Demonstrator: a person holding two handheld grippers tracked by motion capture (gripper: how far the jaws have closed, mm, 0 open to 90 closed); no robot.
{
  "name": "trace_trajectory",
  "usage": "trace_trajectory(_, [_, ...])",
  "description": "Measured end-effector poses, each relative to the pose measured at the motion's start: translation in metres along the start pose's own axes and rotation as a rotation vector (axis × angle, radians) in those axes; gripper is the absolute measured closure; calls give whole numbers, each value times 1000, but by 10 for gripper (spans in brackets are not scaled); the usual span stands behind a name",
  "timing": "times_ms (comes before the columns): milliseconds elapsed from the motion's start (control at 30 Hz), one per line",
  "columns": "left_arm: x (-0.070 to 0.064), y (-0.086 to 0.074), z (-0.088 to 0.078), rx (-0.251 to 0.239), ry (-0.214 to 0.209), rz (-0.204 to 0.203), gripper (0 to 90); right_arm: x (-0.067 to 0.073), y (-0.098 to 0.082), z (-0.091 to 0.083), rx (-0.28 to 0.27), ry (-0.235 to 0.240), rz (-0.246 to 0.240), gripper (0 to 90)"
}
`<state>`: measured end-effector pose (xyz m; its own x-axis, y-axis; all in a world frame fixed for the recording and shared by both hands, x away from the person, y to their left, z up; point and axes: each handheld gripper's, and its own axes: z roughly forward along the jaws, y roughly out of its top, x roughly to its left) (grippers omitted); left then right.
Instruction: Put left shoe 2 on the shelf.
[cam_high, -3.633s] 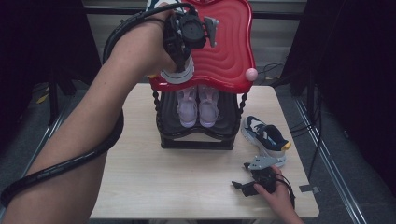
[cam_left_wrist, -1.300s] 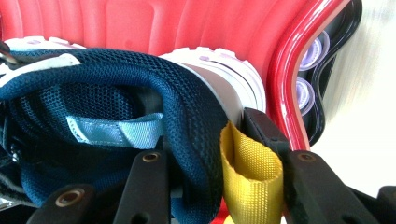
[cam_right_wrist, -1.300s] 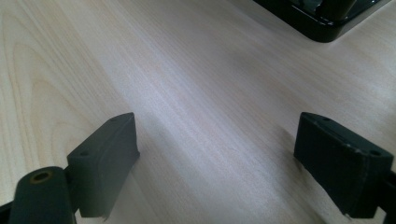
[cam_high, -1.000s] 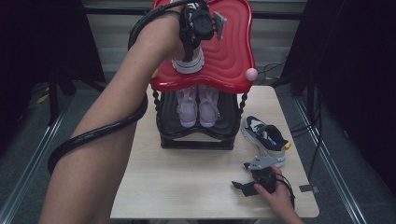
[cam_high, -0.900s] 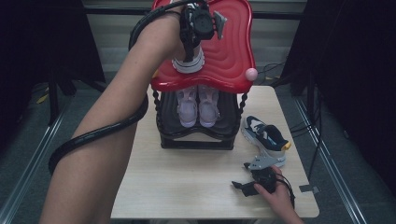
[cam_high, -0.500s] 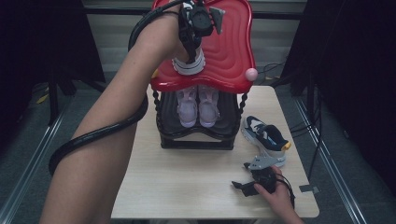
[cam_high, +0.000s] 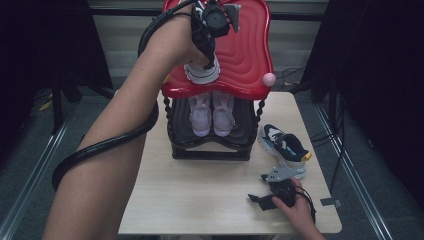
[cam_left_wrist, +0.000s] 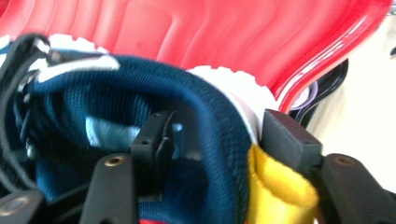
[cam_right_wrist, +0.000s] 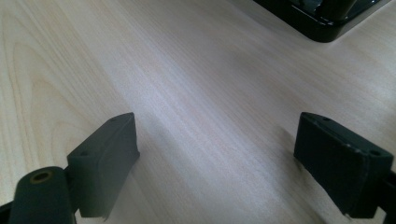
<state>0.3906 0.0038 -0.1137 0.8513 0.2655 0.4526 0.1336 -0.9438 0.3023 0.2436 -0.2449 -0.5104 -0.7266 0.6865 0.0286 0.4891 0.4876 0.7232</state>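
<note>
1. the left gripper (cam_left_wrist: 210, 140) is clenched on the heel collar of a navy sneaker (cam_left_wrist: 140, 93) with white toothed sole and yellow pull tab, resting on the red shelf top (cam_high: 245, 55).
2. the right gripper (cam_right_wrist: 217, 158) sits released, jaws wide apart, over the wooden table (cam_right_wrist: 187, 70).

Lab-like studio: black curtains (cam_high: 45, 45), floor cables (cam_high: 345, 150).

Shoe (cam_high: 283, 147) right of rack (cam_high: 210, 148) on table (cam_high: 200, 195)
</note>
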Motion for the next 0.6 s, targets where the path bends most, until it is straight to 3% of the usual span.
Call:
trace_trajectory(67, [-3, 2, 0, 1, -11, 33, 574, 0, 0, 0, 0, 0, 0, 128])
trace_trajectory(233, [-3, 0, -1, 27, -15, 83, 605, 0, 0, 0, 0, 0, 0, 128])
trace_trajectory(600, [-3, -3, -2, 29, -14, 80, 630, 0, 0, 0, 0, 0, 0, 128])
